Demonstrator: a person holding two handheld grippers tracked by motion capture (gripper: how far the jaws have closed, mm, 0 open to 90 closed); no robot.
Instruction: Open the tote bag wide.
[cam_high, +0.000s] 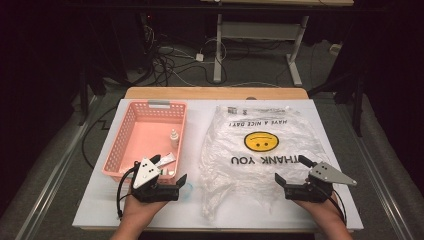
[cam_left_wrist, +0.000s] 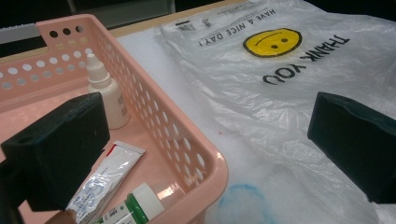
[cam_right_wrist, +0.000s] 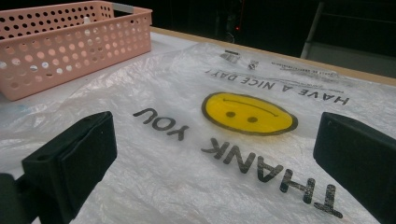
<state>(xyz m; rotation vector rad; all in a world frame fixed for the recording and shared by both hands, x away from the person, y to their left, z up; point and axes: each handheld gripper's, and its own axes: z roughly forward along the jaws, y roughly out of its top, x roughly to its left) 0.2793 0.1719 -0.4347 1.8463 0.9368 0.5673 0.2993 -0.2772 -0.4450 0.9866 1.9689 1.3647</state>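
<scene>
1. Left hand-held gripper (cam_high: 161, 181): jaws spread wide, nothing between them. It sits at the near corner of the pink basket (cam_high: 119, 145), its camera looking over the basket's near rim.

2. Right hand-held gripper (cam_high: 295, 176): jaws spread wide, holding nothing. It hovers at the near right edge of the plastic bag (cam_high: 260, 150).

3. Plastic bag: clear film, yellow smiley face, "THANK YOU" lettering. It lies flat and crumpled on the white worktop (cam_high: 100, 200), straight ahead of the right hand-held gripper and off to the side of the left one.

4. Basket contents, just ahead of the left hand-held gripper: a white tube (cam_left_wrist: 105, 179) lying flat, a green-and-white capped item (cam_left_wrist: 135, 205) beside it, and farther in a small white dropper bottle (cam_left_wrist: 105, 95) standing upright.

5. Step in hand, as judged: the start. Both hand-held grippers are poised and nothing is grasped; the work looks like moving the basket items into the bag.

6. Next move, as judged: the right hand-held gripper would need to pinch one layer of the bag's film to open its mouth. The film is thin and slippery, so a low, shallow approach is called for.
</scene>
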